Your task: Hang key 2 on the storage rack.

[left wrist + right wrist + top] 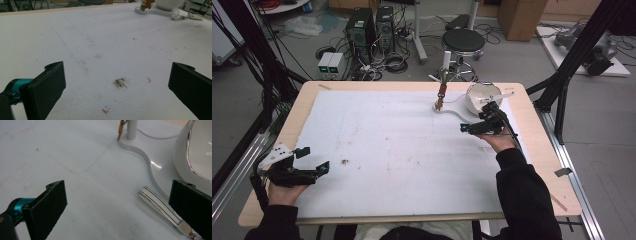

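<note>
The right claw (117, 210), jaws apart, is nearing the white strap (160, 207) just beside the white bowl (482, 96); next, closing on it. The left claw (312, 160) is idling apart.

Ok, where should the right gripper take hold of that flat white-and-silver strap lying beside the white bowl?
Grip the flat white-and-silver strap mid-length, across its narrow width, coming from above. It lies flat on the white foam mat, and the open right gripper already straddles it. Keep clear of the white bowl.
</note>
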Demonstrator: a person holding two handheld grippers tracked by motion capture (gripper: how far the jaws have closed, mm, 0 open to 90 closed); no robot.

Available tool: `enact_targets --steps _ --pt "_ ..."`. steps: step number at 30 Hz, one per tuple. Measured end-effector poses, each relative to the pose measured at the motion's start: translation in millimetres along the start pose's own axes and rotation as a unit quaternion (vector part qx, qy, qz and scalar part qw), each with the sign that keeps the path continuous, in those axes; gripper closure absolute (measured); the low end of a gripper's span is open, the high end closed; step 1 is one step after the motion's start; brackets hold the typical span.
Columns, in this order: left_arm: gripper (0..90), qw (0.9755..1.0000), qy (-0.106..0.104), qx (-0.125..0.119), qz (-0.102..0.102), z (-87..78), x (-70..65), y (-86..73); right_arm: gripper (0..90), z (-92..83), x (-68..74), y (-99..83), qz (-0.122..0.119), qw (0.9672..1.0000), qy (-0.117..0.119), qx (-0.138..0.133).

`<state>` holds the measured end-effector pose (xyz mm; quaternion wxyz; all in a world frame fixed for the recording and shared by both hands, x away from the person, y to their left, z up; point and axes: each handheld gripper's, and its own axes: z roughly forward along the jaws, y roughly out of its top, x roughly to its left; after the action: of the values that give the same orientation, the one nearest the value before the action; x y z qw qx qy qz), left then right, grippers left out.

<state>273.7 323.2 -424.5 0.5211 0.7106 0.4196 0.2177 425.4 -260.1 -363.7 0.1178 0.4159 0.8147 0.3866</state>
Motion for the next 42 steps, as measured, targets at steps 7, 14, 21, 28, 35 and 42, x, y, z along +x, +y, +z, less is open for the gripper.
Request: enact_targets --steps 7,14,21,28,35,42 --pt "1.7 1.0 0.0 0.002 0.0 0.3 -0.1 -0.1 0.7 5.2 -11.2 -10.9 -0.001 0.9998 -0.007 0.019" --pt "1.7 1.0 -0.001 0.004 0.0 0.6 -0.5 -0.3 0.7 8.4 -20.9 -18.2 -0.006 0.9994 -0.012 0.033" --pt "1.7 1.0 0.0 0.006 0.0 0.9 -0.3 -0.4 3.7 15.0 -33.7 -23.9 -0.019 0.9991 -0.005 0.039" --pt "1.7 1.0 0.0 0.008 -0.001 1.7 -0.7 -0.6 3.7 26.1 -37.3 -27.1 -0.035 0.9976 -0.011 0.058" --pt "1.7 0.9999 -0.004 0.013 -0.001 2.7 -0.3 -0.7 3.9 36.8 -44.2 -30.1 -0.033 0.9968 -0.015 0.071" --pt "1.7 0.9999 -0.005 0.015 -0.001 3.3 0.0 -0.8 4.1 43.3 -49.2 -31.6 -0.039 0.9963 -0.017 0.075"
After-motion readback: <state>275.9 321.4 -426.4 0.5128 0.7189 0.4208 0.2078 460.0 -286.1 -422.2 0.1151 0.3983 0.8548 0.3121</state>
